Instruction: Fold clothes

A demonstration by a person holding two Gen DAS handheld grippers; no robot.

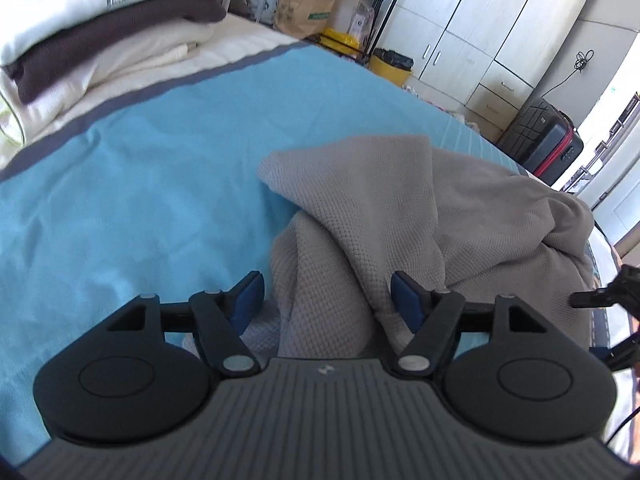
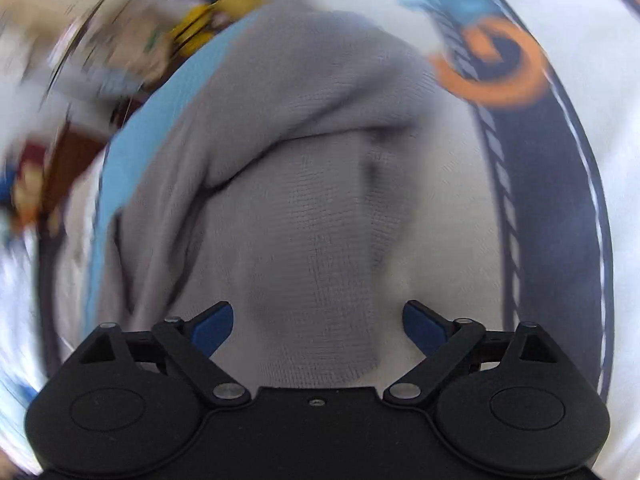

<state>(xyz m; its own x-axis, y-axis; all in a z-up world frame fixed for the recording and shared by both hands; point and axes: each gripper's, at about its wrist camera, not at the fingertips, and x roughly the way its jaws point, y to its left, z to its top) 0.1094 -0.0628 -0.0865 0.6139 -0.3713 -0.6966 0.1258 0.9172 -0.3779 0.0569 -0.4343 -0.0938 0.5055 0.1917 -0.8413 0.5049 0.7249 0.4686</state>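
Blue sheet (image 1: 132,184) covers a bed, and on it lies a crumpled gray knit cloth (image 1: 400,216). The cloth sits on the right part of the sheet, bunched up with big folds. The left tool (image 1: 328,300) hangs right over the near end of the cloth. Its two blue pads (image 1: 250,300) are spread apart, with a fold of the cloth between them, but they do not squeeze it. The right tool (image 2: 318,326) is also just above the gray cloth (image 2: 304,208). Its pads are spread apart too, and nothing is pinched; this view is blurry.

At the far left corner a stack of folded clothes (image 1: 92,28) rests on the bed, white, brown and cream. Past the bed stand a yellow bin (image 1: 390,66), a brown paper bag (image 1: 304,8), pale cupboards (image 1: 492,28) and a black suitcase (image 1: 540,140).

To the left of the cloth the blue sheet is bare and wide. On the right the cloth reaches close to the bed's edge.
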